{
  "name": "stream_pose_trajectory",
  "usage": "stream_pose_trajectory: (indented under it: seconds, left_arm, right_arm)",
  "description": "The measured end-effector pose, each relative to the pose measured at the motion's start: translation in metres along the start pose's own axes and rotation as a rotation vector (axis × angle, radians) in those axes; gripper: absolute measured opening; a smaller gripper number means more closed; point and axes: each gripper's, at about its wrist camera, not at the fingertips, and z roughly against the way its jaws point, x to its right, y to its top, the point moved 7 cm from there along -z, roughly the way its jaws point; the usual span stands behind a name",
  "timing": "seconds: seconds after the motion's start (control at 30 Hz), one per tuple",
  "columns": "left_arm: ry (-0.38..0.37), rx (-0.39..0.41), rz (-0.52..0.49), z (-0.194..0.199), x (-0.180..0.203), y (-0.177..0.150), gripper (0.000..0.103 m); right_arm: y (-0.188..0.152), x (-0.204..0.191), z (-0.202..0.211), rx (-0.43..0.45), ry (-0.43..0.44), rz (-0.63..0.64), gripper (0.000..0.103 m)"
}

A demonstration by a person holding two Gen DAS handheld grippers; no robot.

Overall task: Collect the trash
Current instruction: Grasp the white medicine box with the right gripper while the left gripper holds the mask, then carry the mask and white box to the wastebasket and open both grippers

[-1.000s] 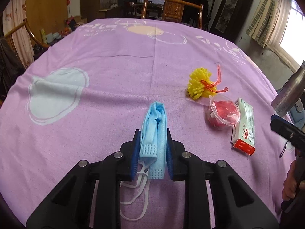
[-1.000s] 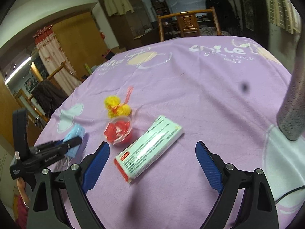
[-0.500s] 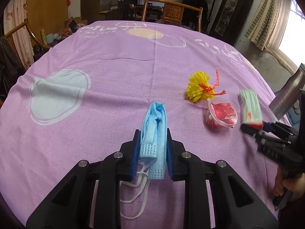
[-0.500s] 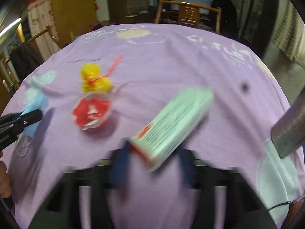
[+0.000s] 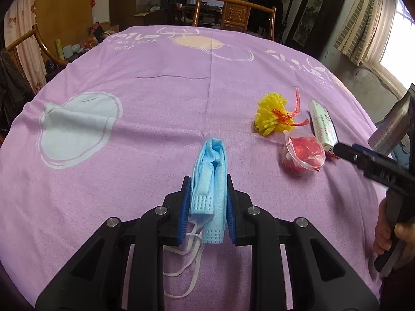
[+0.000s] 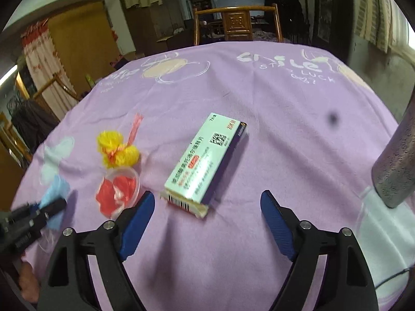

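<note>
Sitting on the desk (image 5: 155, 98): one blue face mask (image 5: 211, 165), one yellow foam net (image 5: 271, 118), one clear cup (image 5: 303, 156) of red scraps, one medicine box (image 6: 207, 160), one grey bottle (image 6: 396, 165).

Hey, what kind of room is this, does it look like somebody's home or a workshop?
Most likely a lived-in home, perhaps a dining room: a round table under a purple printed tablecloth, a carved wooden chair behind it, and curtains at a bright window.

A folded blue face mask (image 5: 211, 171) is seen upright, its white ear loops trailing on the purple cloth. A yellow foam net (image 6: 116, 147) tied with red ribbon, a clear cup (image 6: 118, 191) of red scraps and a pale green medicine box (image 6: 205, 160) are laid close together, the box flat and aslant.
</note>
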Motion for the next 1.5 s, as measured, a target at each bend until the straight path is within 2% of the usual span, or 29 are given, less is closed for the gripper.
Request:
stream_pose_trajectory:
  seconds: [0.17, 0.23, 0.27, 0.3, 0.33, 0.47, 0.53, 0.63, 0.77, 1.07, 1.3, 1.5]
  left_arm:
    - [-0.001, -0.008, -0.002, -0.003, 0.001, 0.001, 0.026]
    - [-0.004, -0.014, 0.004, -0.004, 0.000, 0.001, 0.026]
    - [-0.006, -0.016, 0.008, -0.004, -0.001, 0.001, 0.026]
    - [-0.011, -0.016, 0.013, -0.004, -0.002, 0.001, 0.026]
    - [-0.019, -0.014, 0.017, -0.004, -0.002, 0.001, 0.026]
    - [-0.041, 0.038, 0.015, 0.009, -0.002, 0.004, 0.026]
    - [-0.061, 0.068, 0.024, 0.021, -0.004, 0.004, 0.026]
    - [-0.025, 0.099, 0.021, 0.041, -0.011, 0.002, 0.026]
    - [-0.011, 0.136, 0.064, 0.077, -0.036, -0.002, 0.026]
    - [0.120, 0.217, 0.152, 0.150, -0.107, -0.034, 0.026]
    - [0.233, 0.252, 0.248, 0.199, -0.174, -0.082, 0.026]
    - [0.343, 0.244, 0.359, 0.235, -0.249, -0.137, 0.026]
  right_arm:
    - [0.027, 0.000, -0.020, -0.002, 0.023, -0.077, 0.083]
    - [0.028, -0.004, -0.039, -0.054, 0.024, -0.071, 0.082]
    - [0.027, -0.004, -0.042, -0.059, 0.019, -0.065, 0.066]
    - [0.028, -0.005, -0.039, -0.033, -0.023, -0.022, 0.046]
    - [0.030, -0.008, -0.030, -0.010, -0.005, -0.001, 0.045]
    - [0.039, -0.008, 0.026, 0.129, 0.087, -0.039, 0.045]
    - [0.038, -0.011, 0.053, 0.182, 0.162, -0.058, 0.045]
    - [0.030, -0.020, 0.074, 0.217, 0.203, -0.037, 0.045]
    - [0.023, -0.041, 0.082, 0.212, 0.260, -0.012, 0.045]
    - [-0.003, -0.101, 0.105, 0.203, 0.364, 0.075, 0.045]
    - [-0.017, -0.153, 0.123, 0.200, 0.418, 0.155, 0.045]
    - [-0.034, -0.210, 0.128, 0.165, 0.475, 0.229, 0.045]
